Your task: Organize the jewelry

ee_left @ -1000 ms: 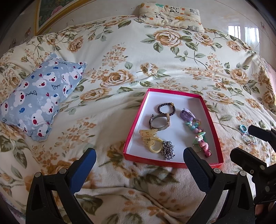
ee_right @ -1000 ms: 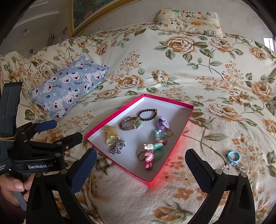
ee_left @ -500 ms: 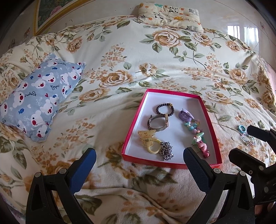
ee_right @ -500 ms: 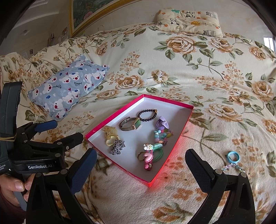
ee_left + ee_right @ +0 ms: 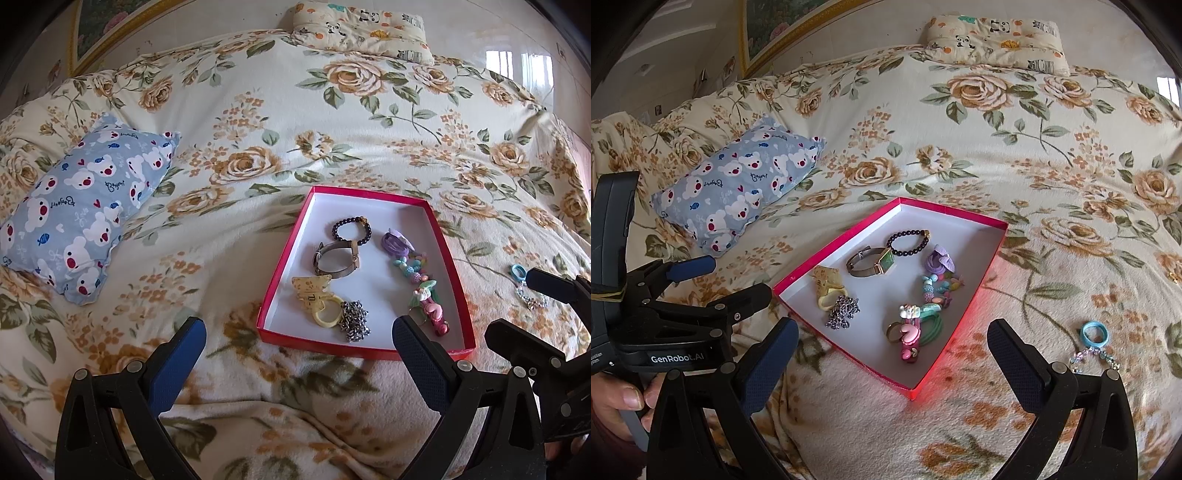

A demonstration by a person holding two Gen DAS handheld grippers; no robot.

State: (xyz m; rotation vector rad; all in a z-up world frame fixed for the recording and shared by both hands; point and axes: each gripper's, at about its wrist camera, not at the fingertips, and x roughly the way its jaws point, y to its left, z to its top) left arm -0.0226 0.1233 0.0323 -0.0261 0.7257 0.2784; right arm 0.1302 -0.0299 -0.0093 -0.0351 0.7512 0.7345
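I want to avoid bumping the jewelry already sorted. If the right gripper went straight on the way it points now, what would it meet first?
Most likely the near corner of the shallow red cardboard box, ahead between the open right gripper's fingers, with the pink heart hair clip just beyond. Depth is uncertain; it might touch the floral blanket first.

Only slight drift. In the left wrist view, a small slip of the tray (image 5: 285,258) toward 10 o'clock, with the right gripper (image 5: 513,306) edging the same way at the frame's 3 o'clock side. In the right wrist view, a faint lift of the left gripper (image 5: 738,278) toward 12 o'clock.
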